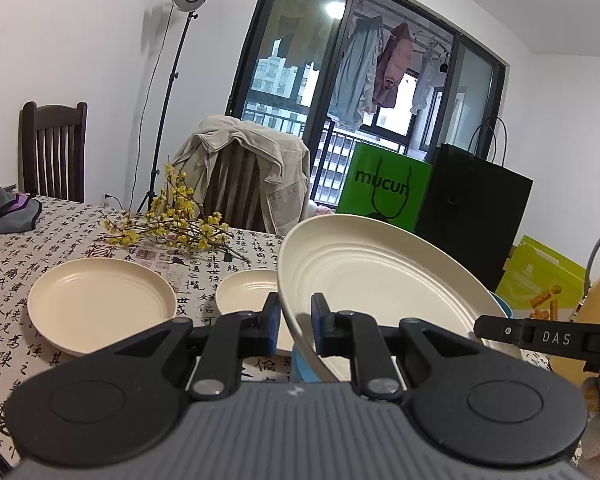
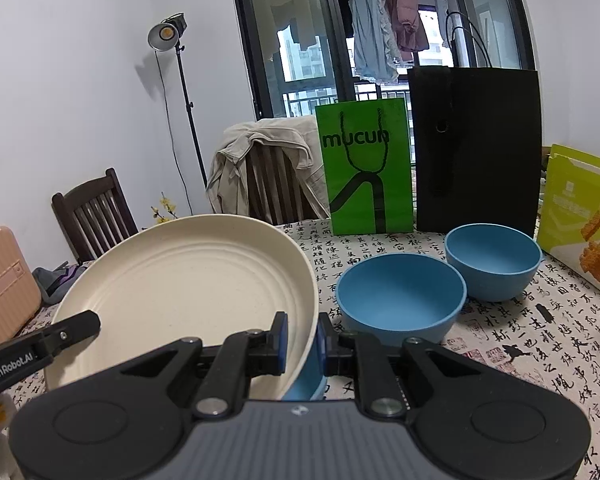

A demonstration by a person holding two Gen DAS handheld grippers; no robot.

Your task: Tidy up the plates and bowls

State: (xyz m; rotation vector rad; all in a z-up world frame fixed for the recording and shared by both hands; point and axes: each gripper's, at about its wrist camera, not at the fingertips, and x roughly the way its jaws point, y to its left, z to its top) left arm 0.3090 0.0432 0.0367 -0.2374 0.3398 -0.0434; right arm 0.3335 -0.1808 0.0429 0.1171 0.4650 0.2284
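**A:** Why is the cream plate (image 1: pixel 384 276) tilted up off the table like that?

**B:** Both claws have it by the rim. The left gripper (image 1: pixel 295 322) straddles the near-left edge, and the right gripper (image 2: pixel 302 338) pinches the opposite edge, blue pads on either side of the rim. I read both as clenched on the plate, though the left pads show a sliver of gap, so that hold looks looser.

**A:** 2 grippers for 1 plate?

**B:** My guess is a handover, or steadying it while lifting it clear of the blue bowl (image 2: pixel 306 384) peeking out underneath (only its edge shows).

**A:** Where would it go?

**B:** Likely onto the 2 cream plates at left, the large plate (image 1: pixel 100 304) or the small plate (image 1: pixel 246 290) just beside it. The 2 blue bowls, the near bowl (image 2: pixel 400 296) and the far bowl (image 2: pixel 494 260), touch each other on the right of the patterned tablecloth (image 2: pixel 520 344), so sorting by kind seems the plan.

**A:** Risk?

**B:** A thin rim slipping when either claw lets go.
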